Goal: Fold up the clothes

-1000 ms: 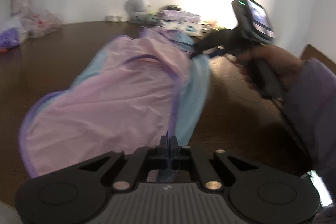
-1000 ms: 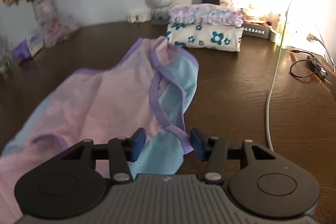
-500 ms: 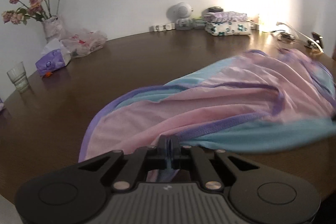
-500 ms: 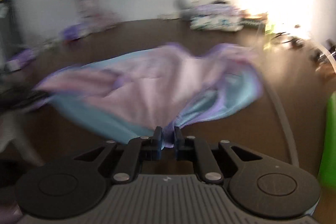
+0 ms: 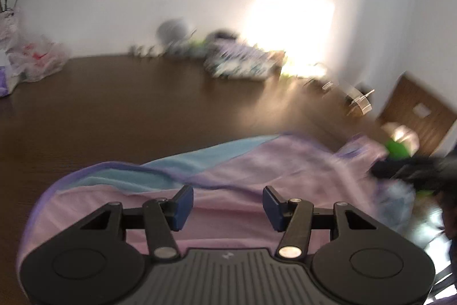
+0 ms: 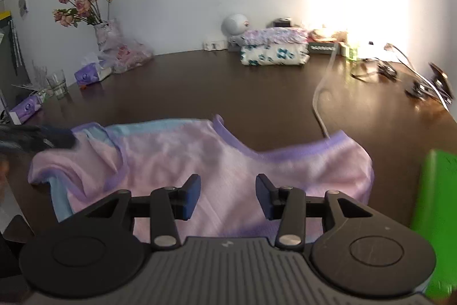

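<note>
A pink garment point(image 5: 228, 179) with light blue panels and purple trim lies spread on the dark wooden table point(image 5: 114, 110), close to its near edge. My left gripper point(image 5: 228, 206) stands open just above the pink cloth, nothing between its blue pads. In the right wrist view the same garment point(image 6: 200, 156) lies flat across the front, and my right gripper point(image 6: 227, 196) hovers open over its near hem. The other gripper shows as a dark blur at the garment's far end in each view.
Folded clothes point(image 6: 274, 50) are stacked at the back by the wall, next to a round white device point(image 6: 235, 23). A vase of flowers point(image 6: 107, 30), tissue packs point(image 6: 90, 73) and a glass point(image 6: 57, 82) stand at the left. A cable point(image 6: 320, 99) crosses the right side, beside a green object point(image 6: 434, 207).
Both grippers were shut on the garment's edges half a second ago; now both are open and the garment lies spread flat on the table.
</note>
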`<control>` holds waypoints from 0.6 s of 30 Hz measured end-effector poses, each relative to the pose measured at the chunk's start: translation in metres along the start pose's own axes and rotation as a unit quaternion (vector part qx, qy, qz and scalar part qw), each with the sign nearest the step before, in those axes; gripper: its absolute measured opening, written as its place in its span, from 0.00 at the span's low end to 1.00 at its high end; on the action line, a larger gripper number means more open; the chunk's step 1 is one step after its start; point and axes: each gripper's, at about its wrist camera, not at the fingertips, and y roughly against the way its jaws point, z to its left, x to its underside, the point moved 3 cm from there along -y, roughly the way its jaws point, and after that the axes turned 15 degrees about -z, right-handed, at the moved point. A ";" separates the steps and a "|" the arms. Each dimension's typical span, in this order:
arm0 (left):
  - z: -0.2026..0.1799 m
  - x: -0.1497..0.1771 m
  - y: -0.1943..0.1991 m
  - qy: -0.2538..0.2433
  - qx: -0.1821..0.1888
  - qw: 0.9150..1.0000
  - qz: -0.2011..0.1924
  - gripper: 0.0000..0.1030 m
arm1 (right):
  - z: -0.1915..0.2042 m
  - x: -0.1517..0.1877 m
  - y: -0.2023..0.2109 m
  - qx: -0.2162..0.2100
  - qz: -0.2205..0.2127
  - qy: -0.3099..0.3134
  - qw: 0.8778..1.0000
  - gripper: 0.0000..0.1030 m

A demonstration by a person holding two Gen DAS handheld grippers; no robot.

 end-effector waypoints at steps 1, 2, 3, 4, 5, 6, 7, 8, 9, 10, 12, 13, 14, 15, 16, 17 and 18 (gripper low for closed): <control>0.007 0.002 -0.002 0.002 -0.011 1.000 0.005 0.50 | 0.004 -0.010 -0.009 -0.008 -0.007 0.005 1.000 0.53; 0.015 0.004 -0.002 0.011 -0.019 1.000 0.006 0.50 | 0.008 -0.021 -0.019 -0.016 -0.015 0.010 1.000 0.59; 0.022 0.008 0.001 0.022 -0.023 0.999 0.004 0.50 | 0.012 -0.031 -0.028 -0.024 -0.022 0.014 0.999 0.60; 0.029 0.011 0.004 0.030 -0.027 0.999 0.004 0.50 | 0.014 -0.041 -0.042 -0.033 -0.031 0.015 0.999 0.60; 0.035 0.014 0.006 0.035 -0.031 0.999 0.005 0.50 | 0.014 -0.048 -0.055 -0.038 -0.036 0.012 0.999 0.60; 0.038 0.015 0.006 0.034 -0.035 0.999 0.007 0.50 | 0.014 -0.054 -0.075 -0.040 -0.021 0.003 0.999 0.60; 0.042 0.016 0.007 0.034 -0.040 0.999 0.009 0.50 | 0.015 -0.058 -0.094 -0.041 0.000 -0.003 0.999 0.60; 0.046 0.018 0.007 0.033 -0.044 0.998 0.012 0.50 | 0.016 -0.059 -0.113 -0.045 0.017 -0.006 0.999 0.59; 0.049 0.019 0.008 0.033 -0.049 0.998 0.014 0.50 | 0.016 -0.059 -0.130 -0.041 0.032 -0.005 0.999 0.58; 0.053 0.020 0.008 0.032 -0.054 0.998 0.016 0.50 | 0.016 -0.057 -0.142 -0.031 0.039 0.003 0.999 0.55; 0.059 0.023 0.008 0.030 -0.061 0.997 0.021 0.50 | 0.015 -0.050 -0.157 -0.025 0.055 0.009 0.998 0.45; 0.058 0.024 0.008 0.025 -0.059 0.998 0.024 0.50 | 0.013 -0.045 -0.162 -0.028 0.063 0.008 0.998 0.35; 0.057 0.026 0.007 0.021 -0.058 0.998 0.028 0.50 | 0.010 -0.040 -0.163 -0.037 0.073 -0.004 0.997 0.20; 0.055 0.027 0.004 0.015 -0.058 0.998 0.032 0.50 | 0.005 -0.035 -0.163 -0.046 0.079 -0.022 0.996 0.13; 0.054 0.028 0.002 0.009 -0.060 0.998 0.033 0.51 | 0.003 -0.033 -0.164 -0.050 0.079 -0.033 0.995 0.06; 0.052 0.029 0.001 0.002 -0.061 0.998 0.033 0.51 | 0.000 -0.033 -0.165 -0.048 0.075 -0.036 0.995 0.03; 0.050 0.030 -0.001 -0.005 -0.063 0.997 0.035 0.51 | -0.004 -0.032 -0.165 -0.034 0.061 -0.037 0.997 0.01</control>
